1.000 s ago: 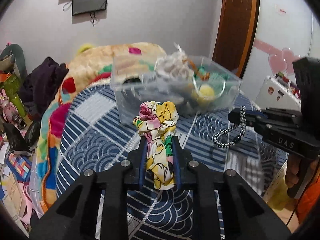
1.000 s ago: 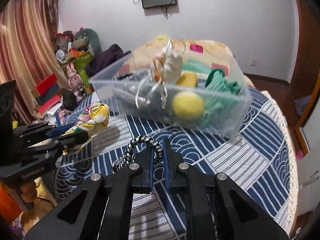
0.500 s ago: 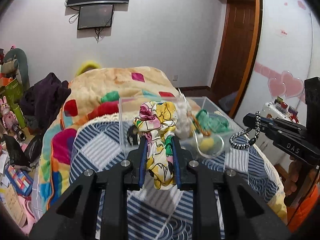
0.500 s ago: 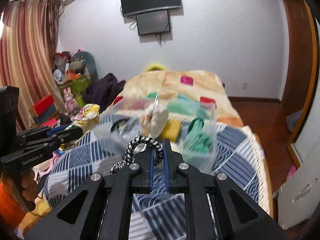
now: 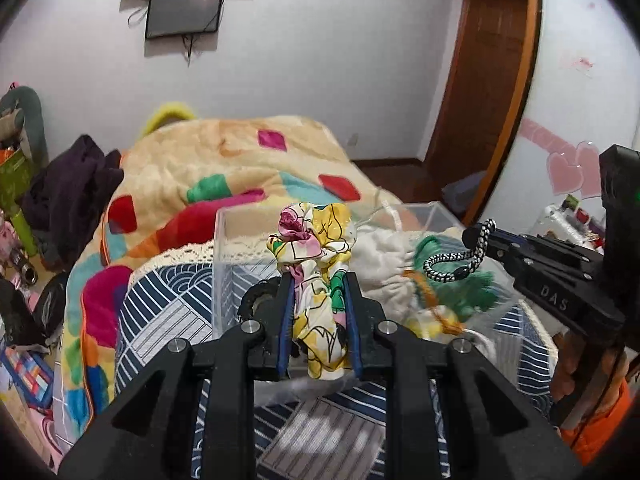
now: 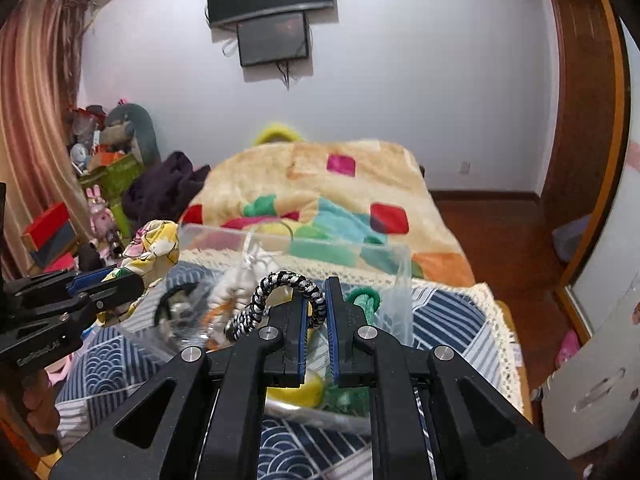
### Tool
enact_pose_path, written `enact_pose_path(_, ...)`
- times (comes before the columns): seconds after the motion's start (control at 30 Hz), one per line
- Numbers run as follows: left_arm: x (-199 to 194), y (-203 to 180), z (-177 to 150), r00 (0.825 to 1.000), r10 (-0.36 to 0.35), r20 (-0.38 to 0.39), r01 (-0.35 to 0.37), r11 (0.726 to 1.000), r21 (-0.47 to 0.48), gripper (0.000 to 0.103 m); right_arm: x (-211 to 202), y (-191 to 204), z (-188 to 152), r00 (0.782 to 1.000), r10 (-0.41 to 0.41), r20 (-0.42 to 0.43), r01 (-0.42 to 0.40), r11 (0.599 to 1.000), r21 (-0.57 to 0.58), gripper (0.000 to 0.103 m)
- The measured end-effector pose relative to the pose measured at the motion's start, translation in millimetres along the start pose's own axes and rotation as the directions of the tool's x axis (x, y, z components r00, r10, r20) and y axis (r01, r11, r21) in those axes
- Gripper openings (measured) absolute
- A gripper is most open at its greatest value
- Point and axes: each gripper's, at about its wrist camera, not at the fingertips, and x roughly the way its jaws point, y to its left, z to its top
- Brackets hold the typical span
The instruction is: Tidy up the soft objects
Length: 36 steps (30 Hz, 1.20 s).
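Left tongs [image 5: 318,300] clenched on floral fabric scrunchie [image 5: 316,248], held up over the near edge of the clear plastic bin [image 5: 224,240] on the bed [image 5: 168,312]. Judged light, limp, compressible; a grip across the bunched middle suits it, low slip risk. Right tongs [image 6: 316,312] clamped on black-and-white braided cord loop [image 6: 280,288], above the bin. Judged light, flexible, springy; thin, so it could slide out.

Both grippers raised, jaws clamped.
Left gripper [image 5: 319,280] pinches a floral scrunchie [image 5: 316,264]; right gripper [image 6: 316,292] pinches a braided hair tie [image 6: 276,300].
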Motion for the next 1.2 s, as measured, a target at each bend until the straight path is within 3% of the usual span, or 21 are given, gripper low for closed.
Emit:
enact_pose_path(0.27,33.5,-2.5,-11.1,0.997,0.014,-0.075,-0.011,0.999,0.039,0.026,26.3,2.6,-19.3,0.992,-0.021,-0.123,0.018,0.999,-0.027,0.008)
enact_pose_path(0.4,28.8,-4.1,-13.8,0.997,0.014,-0.071,-0.011,0.999,0.041,0.047,20.5,2.0,-28.4,0.989,-0.018,-0.145,0.013,0.999,-0.042,0.009)
enact_pose_path(0.47,25.8,-2.0,-14.7,0.997,0.007,-0.074,-0.004,0.999,0.032,0.048,12.6,2.1,-29.0,0.99,-0.033,-0.135,0.025,0.998,-0.055,0.02)
enact_pose_path(0.53,22.5,-0.5,-15.5,0.997,0.006,-0.075,-0.004,1.0,0.027,0.049,3.2,1.3,-29.8,0.992,-0.022,-0.125,0.014,0.998,-0.063,0.04)
enact_pose_path(0.6,17.0,1.0,-16.7,0.998,0.007,-0.07,-0.006,1.0,0.019,0.049,1.9,-0.9,-29.8,0.992,-0.023,-0.121,0.014,0.997,-0.075,0.041)
enact_pose_path(0.8,-8.7,0.4,-18.5,0.999,-0.018,-0.033,0.018,1.0,0.002,0.052,-17.9,-2.6,-33.1,0.994,-0.01,-0.108,0.002,0.997,-0.078,0.045)
enact_pose_path(0.97,-39.9,-6.2,-14.6,0.999,-0.012,0.041,0.012,1.0,0.013,0.053,-30.4,-3.3,-33.3,0.996,0.01,-0.09,-0.017,0.997,-0.08,0.048)
enact_pose_path(1.2,-87.2,-16.7,-2.8,0.987,-0.022,0.162,0.02,1.0,0.011,0.053,-65.3,-0.5,-18.3,0.999,0.037,0.026,-0.036,0.998,-0.047,0.048)
